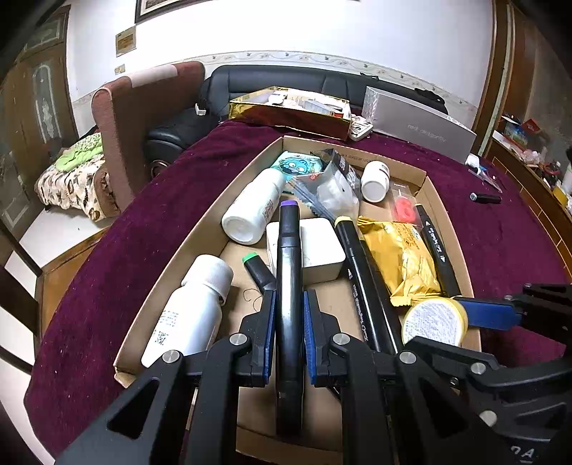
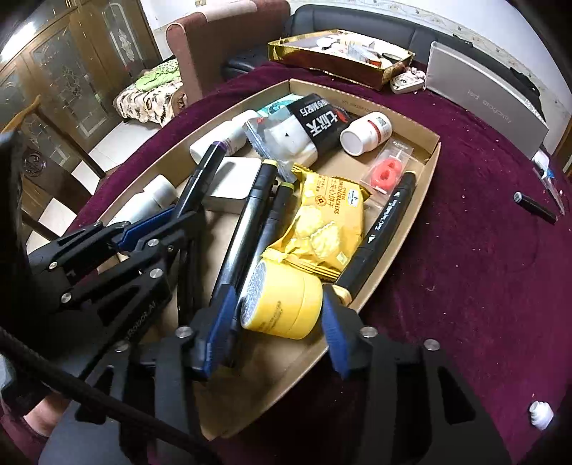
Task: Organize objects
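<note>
The left gripper (image 1: 289, 314) pinches a black purple-capped marker (image 1: 289, 272) over the brown cardboard tray (image 1: 171, 264). The right gripper (image 2: 279, 318) (fingers spread) straddles a round yellow jar (image 2: 286, 304), its pads apparently not touching it.

**Room condition: walls, floor, furniture**

White wall (image 1: 321, 28) carries a floral border strip (image 1: 286, 56), a framed picture (image 1: 157, 9) and a brass plaque (image 1: 126, 41). Black leather sofa (image 1: 286, 77) stands against it, beside a maroon armchair (image 1: 143, 107). Dark wooden glazed cabinet (image 2: 71, 71) on the left. Floor is pale tile (image 1: 60, 232). Surface wears a burgundy cloth (image 1: 143, 232). Patterned blanket (image 1: 75, 182) lies low near the armchair.
</note>
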{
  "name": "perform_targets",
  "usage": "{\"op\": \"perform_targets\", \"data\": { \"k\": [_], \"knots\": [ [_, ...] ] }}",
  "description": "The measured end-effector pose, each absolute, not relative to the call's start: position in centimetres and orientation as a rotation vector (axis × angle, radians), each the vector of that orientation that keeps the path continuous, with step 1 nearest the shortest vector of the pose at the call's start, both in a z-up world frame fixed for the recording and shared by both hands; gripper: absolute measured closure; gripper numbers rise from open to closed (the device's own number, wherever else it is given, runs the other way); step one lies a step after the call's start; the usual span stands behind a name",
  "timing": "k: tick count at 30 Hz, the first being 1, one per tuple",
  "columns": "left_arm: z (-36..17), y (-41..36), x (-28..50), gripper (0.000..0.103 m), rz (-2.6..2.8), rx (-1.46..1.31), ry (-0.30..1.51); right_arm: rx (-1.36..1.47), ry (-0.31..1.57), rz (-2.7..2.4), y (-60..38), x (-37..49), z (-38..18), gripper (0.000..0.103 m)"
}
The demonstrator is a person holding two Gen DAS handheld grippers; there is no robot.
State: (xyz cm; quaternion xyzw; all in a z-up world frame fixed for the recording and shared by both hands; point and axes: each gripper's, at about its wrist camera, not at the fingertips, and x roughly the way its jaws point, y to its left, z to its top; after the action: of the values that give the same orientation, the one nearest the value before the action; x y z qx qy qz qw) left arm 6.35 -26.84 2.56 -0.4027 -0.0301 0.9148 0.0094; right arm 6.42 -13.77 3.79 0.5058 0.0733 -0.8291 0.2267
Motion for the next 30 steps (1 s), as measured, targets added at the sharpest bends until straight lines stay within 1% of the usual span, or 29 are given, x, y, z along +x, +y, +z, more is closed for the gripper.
{"op": "perform_targets", "data": {
  "k": [2,7,8,10,11,17,19,21,23,25,27,28,29,30],
  "knots": [
    [2.6,-26.9,6.4,0.091,2.868,-1.262,-0.101,1.385,0.185,-2.283,-13.5,6.6,3.9,0.050],
    [2.8,-26.8,6.5,0.088,2.879,-1.264,-0.111,1.358,0.121,-2.294,-12.5,6.8,4.6,0.049],
    [2.9,-26.7,6.6,0.086,2.881,-1.262,-0.112,1.351,0.106,-2.299,-12.2,6.9,4.8,0.049],
    [3.0,-26.7,6.7,0.076,2.889,-1.255,-0.112,1.343,0.085,-2.308,-11.9,7.2,5.1,0.048],
    [3.2,-26.7,6.8,0.073,2.895,-1.248,-0.111,1.339,0.071,-2.313,-11.6,7.3,5.3,0.048],
    [3.9,-26.5,7.3,0.070,2.913,-1.227,-0.110,1.329,-0.022,-2.326,-9.9,7.5,5.8,0.046],
    [4.2,-26.5,7.5,0.059,2.920,-1.219,-0.110,1.324,-0.049,-2.332,-9.3,7.6,5.9,0.046],
    [4.7,-26.5,7.9,0.053,2.936,-1.193,-0.107,1.316,-0.066,-2.339,-8.8,7.6,6.1,0.046],
    [5.4,-26.4,8.4,0.049,2.957,-1.155,-0.113,1.309,-0.081,-2.349,-8.4,7.9,6.3,0.046],
    [6.2,-26.4,8.9,0.042,2.976,-1.112,-0.127,1.300,-0.102,-2.359,-7.9,8.0,6.4,0.046],
    [7.1,-26.5,9.5,0.037,3.008,-1.063,-0.132,1.289,-0.128,-2.374,-7.3,8.2,6.6,0.046],
    [7.4,-26.6,9.7,0.028,3.028,-1.040,-0.131,1.282,-0.137,-2.383,-7.0,8.3,6.7,0.045],
    [7.9,-26.7,10.0,0.022,3.062,-1.017,-0.128,1.272,-0.145,-2.397,-6.8,8.5,6.8,0.045],
    [8.4,-26.8,10.4,0.014,3.093,-0.989,-0.132,1.260,-0.152,-2.413,-6.5,8.6,7.0,0.045]
  ]
}}
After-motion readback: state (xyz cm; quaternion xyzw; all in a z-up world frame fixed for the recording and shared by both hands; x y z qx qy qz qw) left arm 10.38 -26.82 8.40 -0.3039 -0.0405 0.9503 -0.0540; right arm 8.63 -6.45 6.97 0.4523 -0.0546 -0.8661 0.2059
